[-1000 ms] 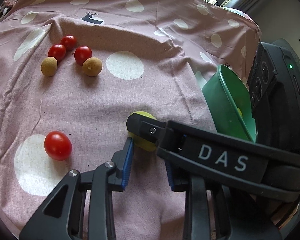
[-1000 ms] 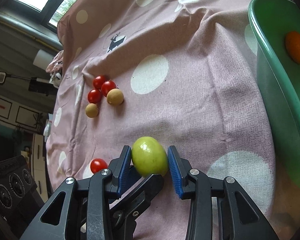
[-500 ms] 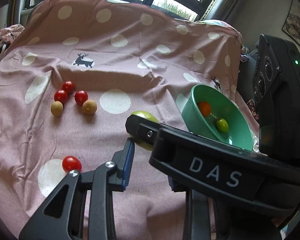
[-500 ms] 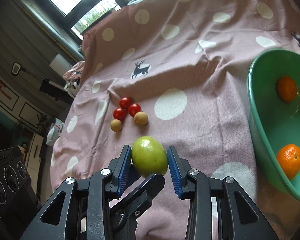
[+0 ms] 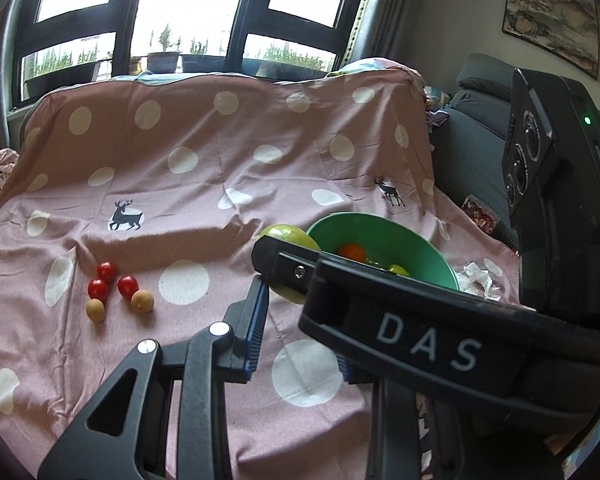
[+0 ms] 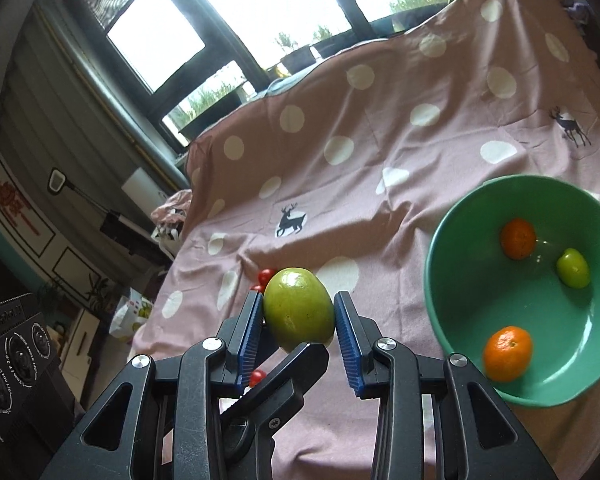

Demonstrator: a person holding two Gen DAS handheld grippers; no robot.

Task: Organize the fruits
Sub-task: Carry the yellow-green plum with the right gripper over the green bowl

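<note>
Right hand-held gripper [image 6: 299, 316] is clamped on a large green fruit [image 6: 298, 308], blue pads pressing both its sides, fruit clear of the cloth and carried in the air. In the left wrist view the same fruit [image 5: 288, 236] peeks out behind the right gripper's finger, which crosses the frame.

Left hand-held gripper [image 5: 300, 330]: nothing visible between its pads, right pad mostly hidden by the other tool; jaws read as near closed and empty. A finger of it sits just under the held fruit in the right wrist view.

Outward: green bowl [image 6: 452, 216] sits to the right of the held fruit, near but not under it. Inside are two oranges [image 6: 518, 238] and one small green fruit [image 6: 573, 268]. Pink polka-dot cloth [image 5: 204, 184] covers the worktop. On it, well left of the bowl, three cherry tomatoes [image 5: 107, 270] bunched with two small tan round fruits [image 5: 142, 301], likely longans. One more tomato [image 6: 257, 376] shows low between the gripper fingers in the right view.

Step in hand, judged: transport of the green fruit to the bowl, grasp done, release not yet. Next move calls for swinging right until the fruit is over the bowl's open mouth, lowering, then opening the jaws low so it doesn't bounce off the oranges. The small fruits remain to be sorted.
</note>
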